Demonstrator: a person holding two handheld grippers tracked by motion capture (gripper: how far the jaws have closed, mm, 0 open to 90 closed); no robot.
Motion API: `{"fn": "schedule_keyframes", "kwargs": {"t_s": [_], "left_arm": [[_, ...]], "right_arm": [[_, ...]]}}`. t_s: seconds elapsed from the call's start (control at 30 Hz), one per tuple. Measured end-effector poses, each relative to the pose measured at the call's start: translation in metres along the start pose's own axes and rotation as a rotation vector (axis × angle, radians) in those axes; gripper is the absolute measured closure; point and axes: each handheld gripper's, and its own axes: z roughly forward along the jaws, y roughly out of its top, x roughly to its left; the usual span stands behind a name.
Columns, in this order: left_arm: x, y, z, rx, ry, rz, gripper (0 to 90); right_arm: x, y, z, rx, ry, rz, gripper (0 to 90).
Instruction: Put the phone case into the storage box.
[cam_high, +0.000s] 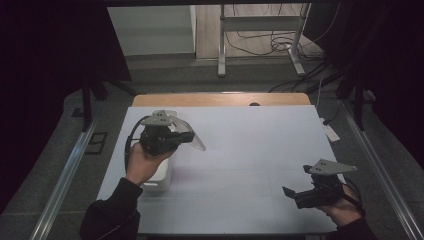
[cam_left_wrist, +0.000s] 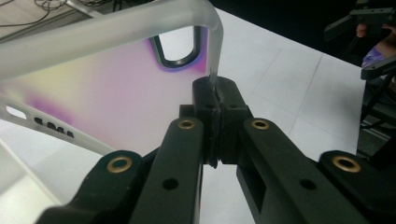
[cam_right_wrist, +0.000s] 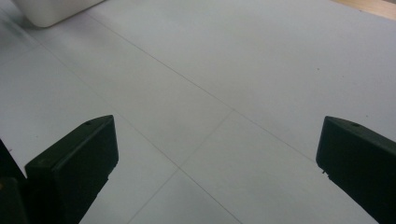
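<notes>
The left claw (cam_high: 186, 135) pinches a translucent phone case (cam_left_wrist: 112, 88) by its thin rim above the white box (cam_high: 159, 179); it could slip. The right claw (cam_right_wrist: 217, 154) is open, empty.

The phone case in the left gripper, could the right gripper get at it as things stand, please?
Probably yes: the right gripper stands open over bare table, and the phone case, pinched by its edge in the left gripper, sticks out freely toward it.

The phone case (cam_high: 192, 136) sits above the counter (cam_high: 250, 150) at its left, over the tub (cam_high: 159, 178). The right claw (cam_high: 292, 194) hovers well apart, near the counter's front right corner.
</notes>
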Motion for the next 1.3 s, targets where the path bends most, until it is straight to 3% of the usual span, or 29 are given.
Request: {"fn": "schedule_keyframes", "kwargs": {"t_s": [0.23,0.93,1.3], "left_arm": [[0.009,0.002,-0.006,0.006,0.030,-0.019,88.7],[0.031,0.007,-0.020,0.026,0.119,-0.055,88.7],[0.045,0.007,-0.027,0.044,0.165,-0.072,88.7]], "right_arm": [[-0.004,-0.010,-0.004,0.019,-0.036,0.006,0.0],[-0.011,-0.034,-0.020,0.015,-0.086,0.088,0.0],[-0.011,-0.039,-0.025,0.022,-0.115,0.094,0.0]]}}
